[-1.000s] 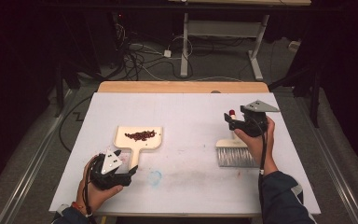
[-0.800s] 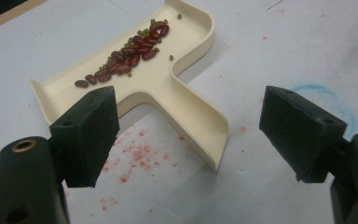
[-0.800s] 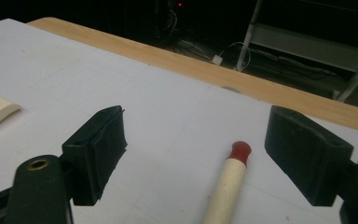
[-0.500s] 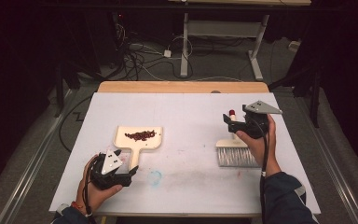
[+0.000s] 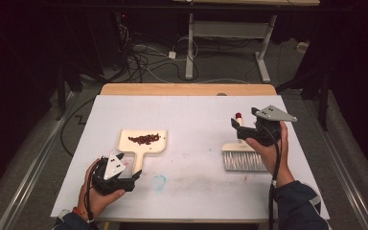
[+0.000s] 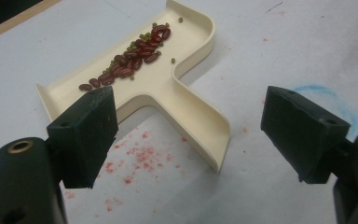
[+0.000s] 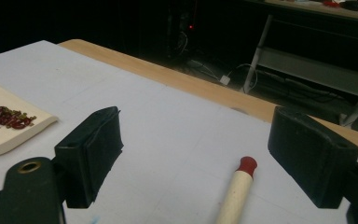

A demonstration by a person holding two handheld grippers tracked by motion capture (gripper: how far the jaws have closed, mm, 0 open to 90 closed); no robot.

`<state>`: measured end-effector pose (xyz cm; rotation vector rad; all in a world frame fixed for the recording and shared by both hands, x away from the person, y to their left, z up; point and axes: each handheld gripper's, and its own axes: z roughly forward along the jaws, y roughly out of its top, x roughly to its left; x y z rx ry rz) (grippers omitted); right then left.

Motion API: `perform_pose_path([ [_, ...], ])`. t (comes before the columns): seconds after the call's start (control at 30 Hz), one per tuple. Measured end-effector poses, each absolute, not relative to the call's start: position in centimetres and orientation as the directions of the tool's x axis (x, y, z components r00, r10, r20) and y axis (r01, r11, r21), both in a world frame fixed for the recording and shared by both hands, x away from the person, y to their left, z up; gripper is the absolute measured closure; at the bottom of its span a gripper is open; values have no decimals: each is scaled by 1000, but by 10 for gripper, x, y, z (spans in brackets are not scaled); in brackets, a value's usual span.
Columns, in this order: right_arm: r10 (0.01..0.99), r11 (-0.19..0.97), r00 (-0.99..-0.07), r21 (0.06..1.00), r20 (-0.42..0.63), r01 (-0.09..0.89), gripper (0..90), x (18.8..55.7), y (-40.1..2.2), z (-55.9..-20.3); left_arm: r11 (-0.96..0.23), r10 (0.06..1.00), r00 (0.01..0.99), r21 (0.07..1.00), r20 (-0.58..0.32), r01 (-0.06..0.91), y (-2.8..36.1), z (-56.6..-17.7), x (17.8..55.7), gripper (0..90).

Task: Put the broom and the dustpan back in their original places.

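A cream dustpan (image 5: pixel 142 142) lies on the white table with a row of red beans (image 5: pixel 143 139) in it. My left gripper (image 5: pixel 134 176) rests at the end of the pan's handle. In the left gripper view its jaws stand wide on either side of the dustpan handle (image 6: pixel 200 126) without touching it, and the beans (image 6: pixel 130 58) lie beyond. A brush (image 5: pixel 243 160) with a red-tipped handle lies at the right. My right gripper (image 5: pixel 237 128) hovers over that handle. Its jaws have just been opening, and the brush handle (image 7: pixel 235 191) lies below them, unheld.
The table (image 5: pixel 191 110) has a wooden strip (image 5: pixel 187 89) along its far edge. A faint blue mark (image 5: pixel 159 181) and red specks stain the sheet near the left gripper. Cables and metal table legs (image 5: pixel 263 57) stand on the dark floor beyond.
My right gripper has spread its jaws and lifted a little off the brush handle, which stays on the table. The left gripper and the dustpan have not moved.
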<state>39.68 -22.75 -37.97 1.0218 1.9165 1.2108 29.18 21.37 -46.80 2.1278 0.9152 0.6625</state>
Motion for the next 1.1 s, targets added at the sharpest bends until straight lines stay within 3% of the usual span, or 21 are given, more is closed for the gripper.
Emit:
perform_pose_path([
  [1.1,830,320,-531,925,-170,204,191,358,-238,-372,-522,749,634,760,191,388,210,-469,290,181],
])
